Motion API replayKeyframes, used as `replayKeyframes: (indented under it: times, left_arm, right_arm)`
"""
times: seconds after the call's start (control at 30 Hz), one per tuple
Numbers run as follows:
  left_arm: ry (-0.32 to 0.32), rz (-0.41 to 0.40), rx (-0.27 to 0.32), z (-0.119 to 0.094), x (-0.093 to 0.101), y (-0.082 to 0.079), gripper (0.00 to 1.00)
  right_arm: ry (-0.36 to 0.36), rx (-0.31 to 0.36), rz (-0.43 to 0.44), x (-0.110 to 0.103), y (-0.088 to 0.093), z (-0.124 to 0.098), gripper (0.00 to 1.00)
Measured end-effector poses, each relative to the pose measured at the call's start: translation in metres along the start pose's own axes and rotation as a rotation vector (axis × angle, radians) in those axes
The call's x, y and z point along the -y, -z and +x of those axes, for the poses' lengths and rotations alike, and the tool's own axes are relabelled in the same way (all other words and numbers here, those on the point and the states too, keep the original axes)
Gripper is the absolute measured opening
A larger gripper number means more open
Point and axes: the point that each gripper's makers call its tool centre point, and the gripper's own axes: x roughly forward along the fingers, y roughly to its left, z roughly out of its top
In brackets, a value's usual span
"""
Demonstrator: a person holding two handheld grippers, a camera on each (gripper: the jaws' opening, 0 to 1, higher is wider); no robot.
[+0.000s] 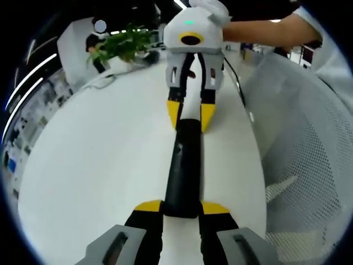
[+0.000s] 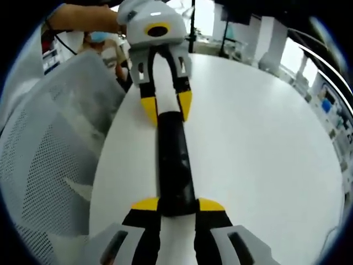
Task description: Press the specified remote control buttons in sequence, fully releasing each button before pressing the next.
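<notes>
Two grippers: we see each clamped on one end of the same black remote control (image 1: 182, 165), facing one another along its length.
Left gripper (image 1: 181, 208): nearest in the left gripper view, its yellow-tipped jaws closed against the sides of the remote's near end.
Right gripper (image 2: 178, 205): nearest in the right gripper view, its yellow tips pressed on the other end of the remote in the same way.
Remote control: long, slim and black, lying lengthwise on the white table (image 1: 99, 160), spanning from one pair of jaws to the other; we cannot make out its buttons.
Table: white with a curved edge, bare around the remote.
Chair (image 1: 309, 154): a white mesh chair just beside the table edge, on the right of the left gripper view and the left of the right gripper view.
Hand (image 1: 212, 8): we see a white-gloved hand on top of the right gripper, with a bare forearm behind it.
Plant (image 1: 122, 44): a green leafy plant at the table's far end in the left gripper view.
Background: an office room, too blurred for us to detail.
</notes>
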Motion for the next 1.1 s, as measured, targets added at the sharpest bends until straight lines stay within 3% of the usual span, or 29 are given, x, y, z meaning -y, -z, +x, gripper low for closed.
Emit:
replayKeyframes:
  times: [0.27,0.63,1.1]
  left_arm:
    - [-0.039,0.027,0.011,-0.008,-0.023,-0.009,0.23]
    - [-0.106,0.079,0.012,-0.019,-0.070,-0.021,0.23]
    - [-0.132,0.108,0.002,-0.006,-0.131,-0.023,0.23]
  right_arm:
    - [0.058,0.013,-0.024,0.022,-0.012,-0.013,0.19]
    - [0.144,0.026,-0.068,0.065,-0.026,-0.025,0.19]
    - [0.195,0.032,-0.072,0.127,-0.025,-0.019,0.19]
